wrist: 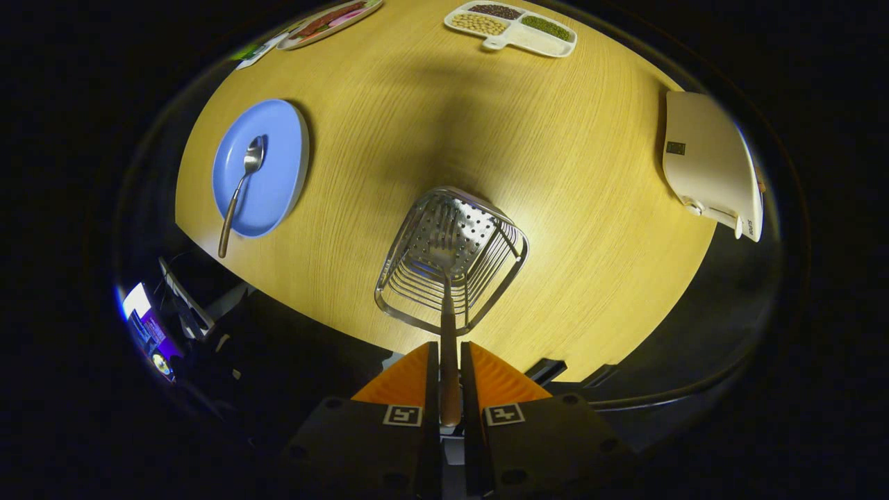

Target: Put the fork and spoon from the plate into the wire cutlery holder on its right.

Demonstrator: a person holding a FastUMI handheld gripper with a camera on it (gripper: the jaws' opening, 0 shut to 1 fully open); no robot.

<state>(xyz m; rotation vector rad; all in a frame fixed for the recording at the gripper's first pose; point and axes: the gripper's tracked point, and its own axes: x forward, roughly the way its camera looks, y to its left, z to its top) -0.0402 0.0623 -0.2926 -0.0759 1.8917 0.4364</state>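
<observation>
A view from above, looking down along the gripper (449, 378) onto a round wooden surface (569, 180). The two fingers (403, 378) are pinched on the wooden handle of a fork (449, 326), which points straight down. Its metal head sits inside the holder (451, 260), a wire basket with a perforated floor, directly ahead of the fingers. The prongs are hard to make out against the holes.

Well to the left of the holder lies a blue plate (278, 180). The spoon (239, 191) rests on it, bowl toward the far side, its long handle hanging over the near rim.

Beyond the holder, at the far side, are a white divided tray of beans (510, 29) and a patterned dish (326, 21). A pale flat device (708, 163) lies to the right.

Judgement: the fork is probably ready to release; the spoon is left to do. Both are stiff and light. The spoon's smooth metal may slip, so the overhanging handle end looks like the easiest place to grip, since the fingers can close around it there without scraping the plate.
</observation>
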